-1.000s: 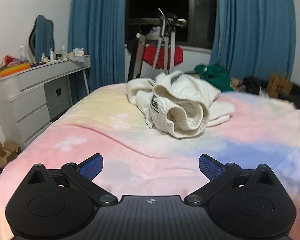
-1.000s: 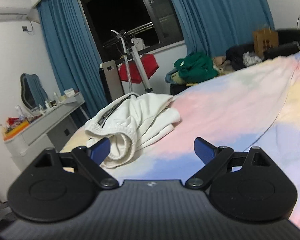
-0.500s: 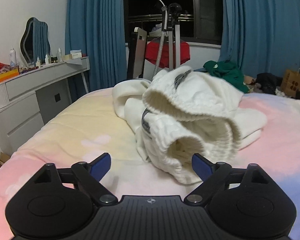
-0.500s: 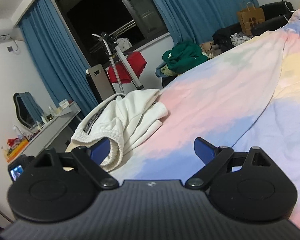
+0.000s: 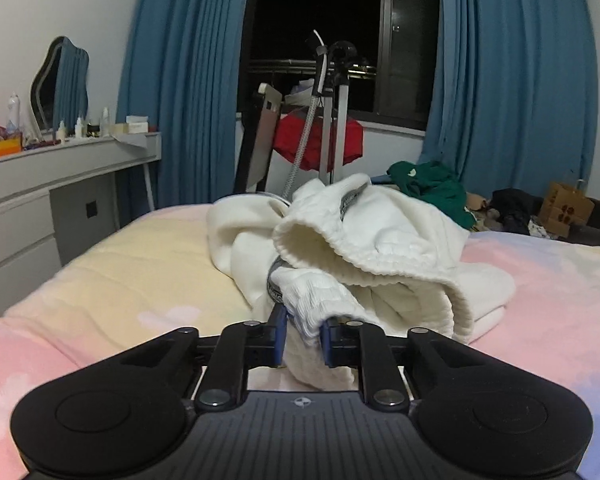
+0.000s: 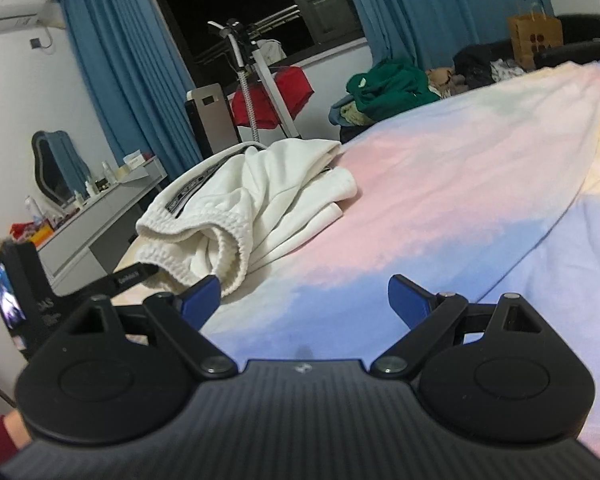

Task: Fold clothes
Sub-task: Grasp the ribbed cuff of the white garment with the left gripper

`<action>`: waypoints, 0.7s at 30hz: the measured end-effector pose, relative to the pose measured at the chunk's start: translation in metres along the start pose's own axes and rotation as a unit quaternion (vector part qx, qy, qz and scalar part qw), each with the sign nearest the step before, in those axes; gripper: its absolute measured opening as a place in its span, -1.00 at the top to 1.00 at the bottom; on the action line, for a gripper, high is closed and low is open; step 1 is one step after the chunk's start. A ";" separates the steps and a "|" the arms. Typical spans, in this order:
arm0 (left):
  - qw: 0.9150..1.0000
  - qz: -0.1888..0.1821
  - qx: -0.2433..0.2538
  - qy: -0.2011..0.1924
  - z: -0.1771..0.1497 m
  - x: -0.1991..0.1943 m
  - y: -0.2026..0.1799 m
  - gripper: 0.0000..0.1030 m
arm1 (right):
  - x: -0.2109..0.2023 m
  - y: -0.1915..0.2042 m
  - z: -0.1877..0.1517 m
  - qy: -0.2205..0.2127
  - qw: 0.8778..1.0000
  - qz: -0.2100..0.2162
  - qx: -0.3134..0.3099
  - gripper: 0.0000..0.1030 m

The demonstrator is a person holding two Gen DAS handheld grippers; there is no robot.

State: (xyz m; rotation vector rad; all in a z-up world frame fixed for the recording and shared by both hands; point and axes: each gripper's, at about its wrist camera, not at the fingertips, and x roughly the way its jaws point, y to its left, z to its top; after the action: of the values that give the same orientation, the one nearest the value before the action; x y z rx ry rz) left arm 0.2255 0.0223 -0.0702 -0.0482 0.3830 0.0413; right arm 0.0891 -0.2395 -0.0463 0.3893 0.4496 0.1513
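White garment [image 5: 380, 240] hem pinched in just-closed left tongs [image 5: 303, 334], right tongs [image 6: 304, 300] wide over bare bedspread [image 6: 440, 208]

- The room is lit evenly from inside, and it is fairly bright.
- The window [image 5: 316, 36] is black, with small glints on its glass.
- Both views bend at the edges; the corners are dark.
- The curtains [image 5: 184, 80] curve.
- The bed [image 6: 440, 216] looks soft and a bit blurry.
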 end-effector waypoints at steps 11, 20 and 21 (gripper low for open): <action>0.997 -0.009 0.019 -0.072 0.037 -0.121 0.018 1.00 | -0.044 0.035 0.000 -0.062 0.994 0.032 -0.083 -0.79; 0.999 -0.030 0.040 0.008 0.004 -0.137 0.033 0.84 | -0.060 0.047 0.004 -0.064 0.994 0.037 -0.080 -0.79; 0.998 -0.028 0.047 0.012 0.001 -0.133 0.030 0.79 | -0.061 0.047 0.004 -0.066 0.994 0.036 -0.080 -0.79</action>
State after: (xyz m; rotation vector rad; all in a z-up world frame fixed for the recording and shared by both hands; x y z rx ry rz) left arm 0.1011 0.0477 -0.0202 0.0344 0.4061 -0.0331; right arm 0.0334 -0.2116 0.0000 0.2558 0.2898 0.2293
